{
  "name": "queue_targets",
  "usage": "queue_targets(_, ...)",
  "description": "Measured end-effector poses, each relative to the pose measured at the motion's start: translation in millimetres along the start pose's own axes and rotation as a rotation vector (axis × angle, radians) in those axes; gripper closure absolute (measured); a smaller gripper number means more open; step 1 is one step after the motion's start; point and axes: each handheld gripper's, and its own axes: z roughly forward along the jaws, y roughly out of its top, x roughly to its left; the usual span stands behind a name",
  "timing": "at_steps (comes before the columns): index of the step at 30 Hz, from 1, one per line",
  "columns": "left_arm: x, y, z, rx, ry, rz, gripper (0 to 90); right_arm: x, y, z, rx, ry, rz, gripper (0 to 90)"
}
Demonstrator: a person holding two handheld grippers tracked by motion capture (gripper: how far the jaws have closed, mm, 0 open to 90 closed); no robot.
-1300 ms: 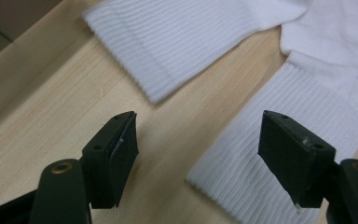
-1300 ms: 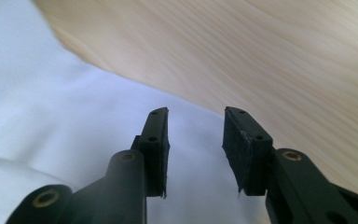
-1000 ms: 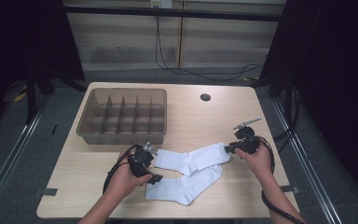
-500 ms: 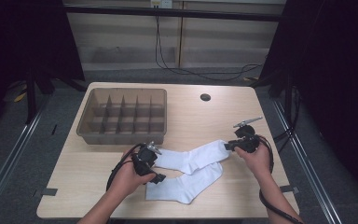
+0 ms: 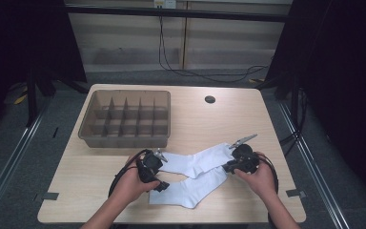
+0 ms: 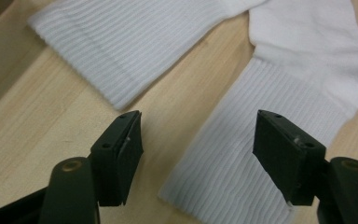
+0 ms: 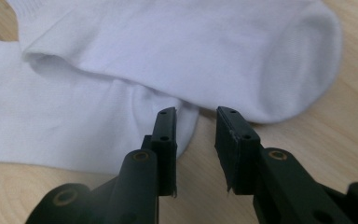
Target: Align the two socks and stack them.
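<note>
Work in hand: two white socks, crossed, at the table's (image 5: 95, 167) near edge.
Upper sock (image 5: 198, 160): toe at 3 o'clock, by the right gripper (image 5: 233, 166).
Lower sock (image 5: 190, 190): cuff at 9 o'clock, by the left gripper (image 5: 158, 183).
Left jaws: wide, just been closing, straddling the lower cuff, not pressing.
Right jaws: narrow, a gap between them, nothing held.
Divider tray (image 5: 88, 125): 11 o'clock, holds no sock.
Progress: judged barely begun; gripping and stowing remain.
</note>
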Motion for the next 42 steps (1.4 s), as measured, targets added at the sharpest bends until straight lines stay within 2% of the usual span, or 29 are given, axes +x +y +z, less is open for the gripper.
queue_targets(3,-1.7,-0.9,1.3,0.007,0.005,0.011,33.5,5.4,2.5,7.1,0.034,-0.019,-0.031,73.2)
queue_targets(5,-3.4,-0.8,3.0,0.009,0.005,0.018,33.3,8.1,3.1,7.4,0.029,-0.019,-0.067,79.3)
queue_targets(8,-6.7,0.9,5.5,0.023,-0.005,0.046,33.8,10.3,2.4,6.8,0.037,0.006,-0.065,89.6)
queue_targets(15,-9.0,1.3,9.2,0.033,0.004,0.055,35.9,13.3,-5.9,-2.0,0.038,-0.005,-0.060,90.0)
queue_targets(21,-9.5,1.9,10.4,0.039,-0.001,0.055,38.4,8.9,-19.8,-15.0,0.023,-0.011,-0.055,90.0)
queue_targets(24,-9.2,2.8,10.4,0.037,0.002,0.060,42.7,3.5,-26.1,-15.2,0.012,-0.011,-0.023,90.0)
queue_targets(30,-11.7,4.4,10.1,0.047,0.013,0.076,53.6,1.1,-29.3,-11.3,0.013,-0.002,-0.010,90.0)
queue_targets(32,-12.8,5.0,9.5,0.062,0.028,0.067,59.7,1.0,-29.2,-11.7,0.006,-0.004,-0.005,90.0)
queue_targets(34,-14.2,6.7,9.8,0.077,0.007,0.063,71.1,0.3,-29.1,-11.3,0.003,-0.005,-0.008,90.0)
queue_targets(36,-16.7,8.8,10.6,0.087,0.005,0.073,77.9,0.9,-29.3,-10.9,0.006,0.000,-0.005,90.0)
queue_targets(40,-18.4,12.9,9.1,0.108,-0.004,0.047,82.7,0.8,-29.6,-12.3,-0.006,0.004,-0.011,90.0)
queue_targets(42,-17.8,14.4,5.5,0.097,-0.013,0.034,83.2,0.6,-29.4,-15.4,-0.008,0.004,-0.006,90.0)
